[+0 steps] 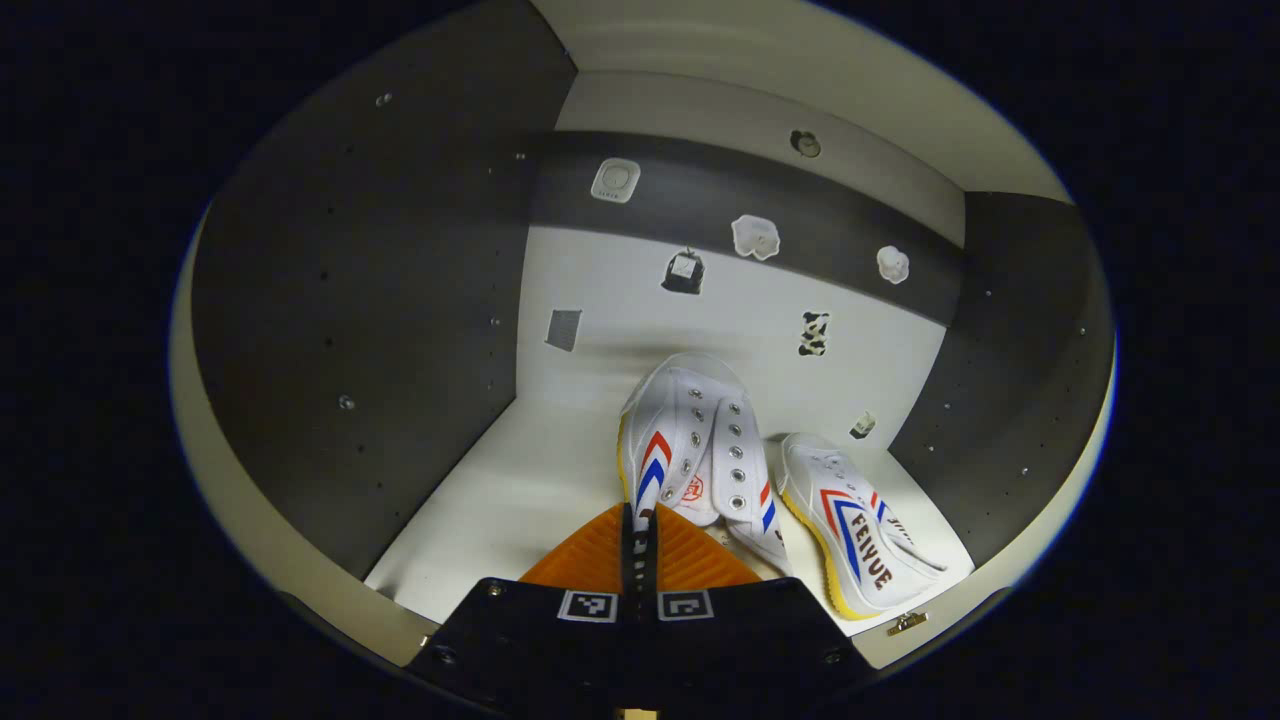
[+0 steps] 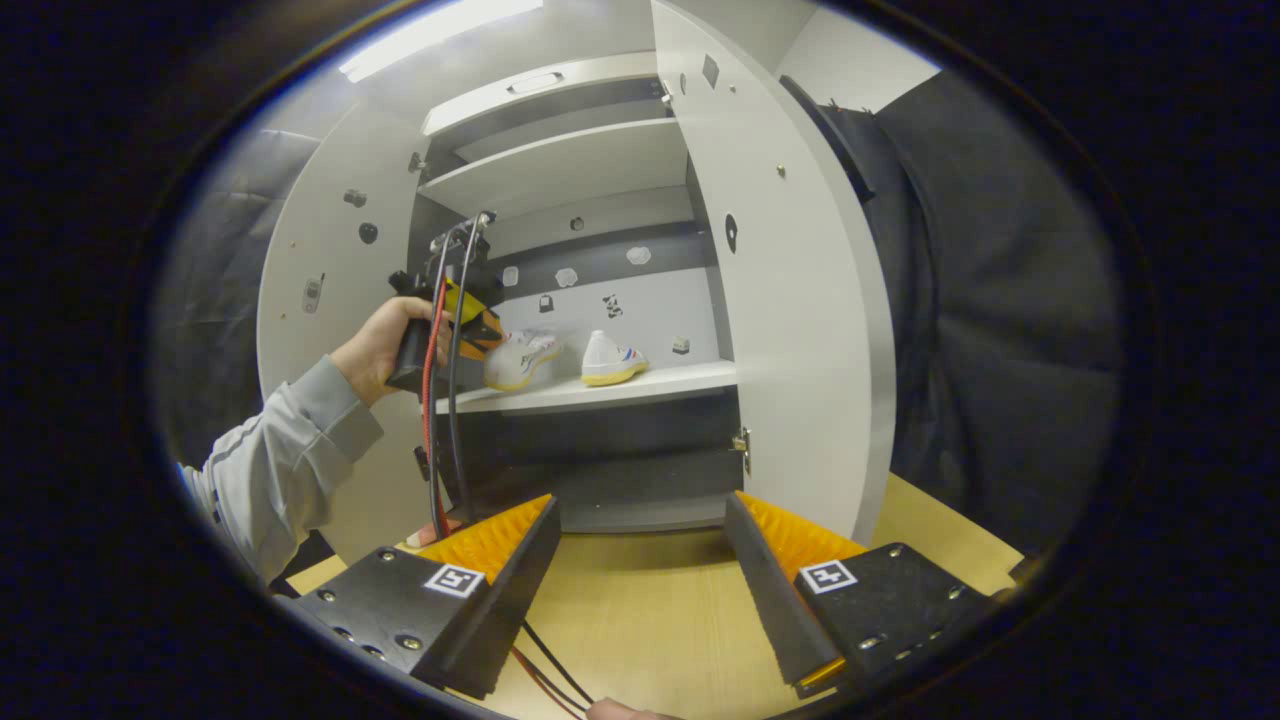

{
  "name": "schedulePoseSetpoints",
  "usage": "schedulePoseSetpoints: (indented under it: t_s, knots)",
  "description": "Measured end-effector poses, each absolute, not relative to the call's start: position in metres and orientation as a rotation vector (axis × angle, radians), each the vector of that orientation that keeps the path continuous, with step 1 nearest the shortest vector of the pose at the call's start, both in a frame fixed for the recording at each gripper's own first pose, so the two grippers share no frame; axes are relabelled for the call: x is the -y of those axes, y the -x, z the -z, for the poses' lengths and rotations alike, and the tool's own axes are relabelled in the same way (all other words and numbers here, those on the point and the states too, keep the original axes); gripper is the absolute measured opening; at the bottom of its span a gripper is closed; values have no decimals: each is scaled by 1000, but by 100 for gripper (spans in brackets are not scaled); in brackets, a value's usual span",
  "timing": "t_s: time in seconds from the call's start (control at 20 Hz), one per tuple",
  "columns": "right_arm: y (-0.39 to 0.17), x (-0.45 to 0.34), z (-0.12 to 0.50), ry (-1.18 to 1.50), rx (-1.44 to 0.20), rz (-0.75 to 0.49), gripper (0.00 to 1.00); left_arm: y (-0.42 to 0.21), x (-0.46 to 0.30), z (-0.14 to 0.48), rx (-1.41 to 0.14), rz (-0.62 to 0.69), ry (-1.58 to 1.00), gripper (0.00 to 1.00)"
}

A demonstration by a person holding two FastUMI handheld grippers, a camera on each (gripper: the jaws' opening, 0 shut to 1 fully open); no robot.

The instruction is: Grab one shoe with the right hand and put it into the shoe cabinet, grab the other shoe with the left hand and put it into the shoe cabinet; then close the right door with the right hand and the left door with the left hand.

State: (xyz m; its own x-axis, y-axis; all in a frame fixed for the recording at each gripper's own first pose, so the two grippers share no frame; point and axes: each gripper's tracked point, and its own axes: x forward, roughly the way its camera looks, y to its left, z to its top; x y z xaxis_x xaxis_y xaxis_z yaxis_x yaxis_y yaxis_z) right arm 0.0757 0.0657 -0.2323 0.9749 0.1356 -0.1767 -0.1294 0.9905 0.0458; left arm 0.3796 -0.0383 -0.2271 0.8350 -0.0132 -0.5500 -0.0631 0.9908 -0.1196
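— Shoe: white canvas, red and blue chevrons, ahead of the left gripper, fingers pinching its side; its mate lies just beside, both inside the shoe cabinet.
— Right gripper?
— Fingers spread wide, holding nothing, above the counter.

Both shoes are white canvas with yellow soles: the left shoe carries red and blue chevron stripes and silver eyelets, the right shoe red and blue stripes with dark red lettering. The cabinet is off-white outside with dark grey inner side walls, a dark grey band across its white back panel, and a white shelf. The counter is light wood, and the sleeve is pale grey.
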Motion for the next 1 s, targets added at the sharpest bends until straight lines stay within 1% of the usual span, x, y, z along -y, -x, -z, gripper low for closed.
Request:
schedulePoseSetpoints:
  t_s: [0.15,0.3,0.45,0.55,0.6,0.65,0.7,0.75,0.8,0.85,0.9,0.95,1.0]
  knots:
    - [-70,-66,228,-36,-168,-127,99,-385,35,236,-594,-26,148,1]
    - [-70,-65,225,-46,-158,-106,98,-388,37,237,-591,1,166,1]
    - [-63,-65,225,-30,-156,-106,98,-386,39,238,-608,26,128,1]
    - [-56,-64,222,-29,-149,-93,98,-386,41,236,-611,30,113,5]
    - [-51,-66,220,-32,-142,-94,99,-389,40,233,-592,25,87,12]
    - [-41,-71,216,-29,-137,-96,98,-390,37,228,-583,16,40,12]
    - [-35,-72,213,-20,-131,-93,99,-394,27,220,-542,-19,-10,12]
    - [-27,-70,213,-9,-124,-89,99,-391,26,216,-542,-25,-34,11]
    - [-20,-70,213,3,-118,-84,98,-381,30,213,-551,-19,-28,7]
    - [-14,-68,212,13,-116,-74,98,-373,29,209,-542,-18,-26,15]
    - [-10,-66,211,15,-111,-64,99,-365,34,204,-517,7,-23,33]
    - [-6,-65,207,9,-103,-60,99,-355,37,199,-492,17,-28,38]
    - [1,-63,203,6,-97,-61,99,-344,34,194,-465,10,-53,51]
